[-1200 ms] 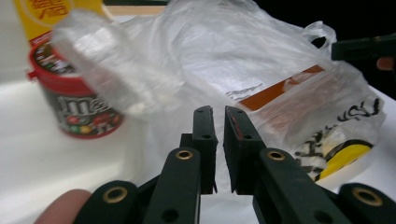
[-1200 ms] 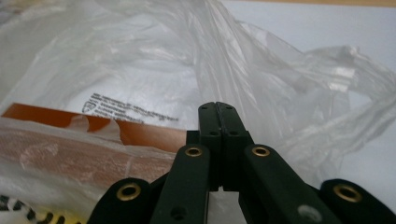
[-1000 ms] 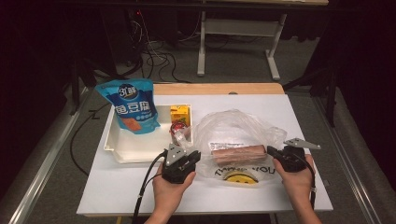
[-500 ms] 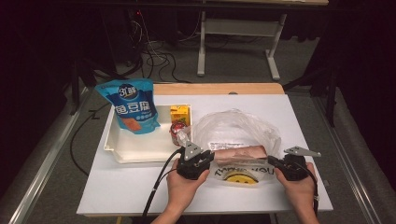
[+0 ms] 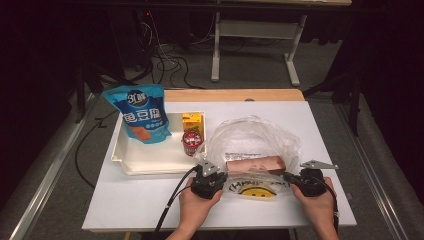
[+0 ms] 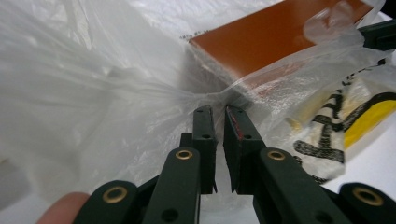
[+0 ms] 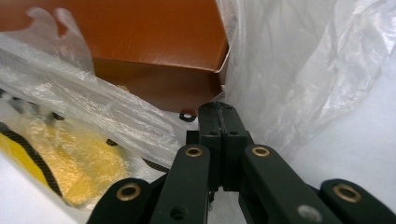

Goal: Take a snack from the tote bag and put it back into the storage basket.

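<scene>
Low in the high view's centre, a clear plastic bag (image 5: 252, 145) holding a brown box (image 5: 256, 164) lies on the white worktop (image 5: 150, 200). The left hand-held gripper (image 6: 217, 114) and right hand-held gripper (image 7: 219, 112) each pinch its film at opposite mouth corners, jaws nearly closed, apparently to spread the opening.

Both forearms come in from the near edge of the table, each hand wrapped around a gripper and held low, just above the surface. The left gripper (image 5: 209, 176) points away from the person, its cable trailing back past the wrist; its jaws have just been closing and stand nearly together, a thin slit left between them. The right gripper (image 5: 298, 179) points inward, toward the left one — its jaws pressed fully together, the grey plate on top.
</scene>
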Available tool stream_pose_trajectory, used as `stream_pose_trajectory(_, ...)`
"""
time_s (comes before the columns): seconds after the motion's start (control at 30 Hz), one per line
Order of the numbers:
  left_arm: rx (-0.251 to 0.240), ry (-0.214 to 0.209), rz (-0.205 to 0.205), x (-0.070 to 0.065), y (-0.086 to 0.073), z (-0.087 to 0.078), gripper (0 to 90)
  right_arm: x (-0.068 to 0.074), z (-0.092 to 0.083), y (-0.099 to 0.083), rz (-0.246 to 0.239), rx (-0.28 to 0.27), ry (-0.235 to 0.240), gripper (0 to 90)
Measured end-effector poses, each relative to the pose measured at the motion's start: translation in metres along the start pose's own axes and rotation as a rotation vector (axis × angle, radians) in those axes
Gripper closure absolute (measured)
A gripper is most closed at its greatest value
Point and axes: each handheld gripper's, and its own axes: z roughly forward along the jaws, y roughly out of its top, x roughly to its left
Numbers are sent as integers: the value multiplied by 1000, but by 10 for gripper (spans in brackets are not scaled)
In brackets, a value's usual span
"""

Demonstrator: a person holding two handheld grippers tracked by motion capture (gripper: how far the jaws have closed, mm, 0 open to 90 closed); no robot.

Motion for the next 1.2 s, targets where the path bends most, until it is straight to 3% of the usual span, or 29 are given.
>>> stream_pose_trajectory(0.17,35,56,8,8,-8,14,860,-4,5,-2,9,10,-9,900)
stream_pose_trajectory(0.27,25,72,26,7,-9,15,891,-9,7,-4,15,32,-50,900)
stream_pose_trajectory(0.33,24,78,38,5,-10,13,893,-13,6,-5,38,27,-42,900)
stream_pose_trajectory(0.43,4,43,18,0,-3,1,879,-14,1,-6,44,7,-28,900)
stream_pose_trajectory(0.67,-117,-20,12,-12,27,-34,846,-9,-28,1,44,-131,-16,880)
stream_pose_trajectory(0.83,-153,-65,-1,-25,40,-43,839,-1,-40,11,9,-229,-30,881)
stream_pose_trajectory(0.9,-151,-76,12,-31,41,-38,835,2,-42,17,-8,-252,-19,883)
stream_pose_trajectory(1.0,-123,-68,27,-34,36,-18,828,8,-34,24,-39,-241,-12,885)
stream_pose_trajectory(1.2,-98,-3,8,-26,29,18,817,16,-10,36,-73,-221,9,890)
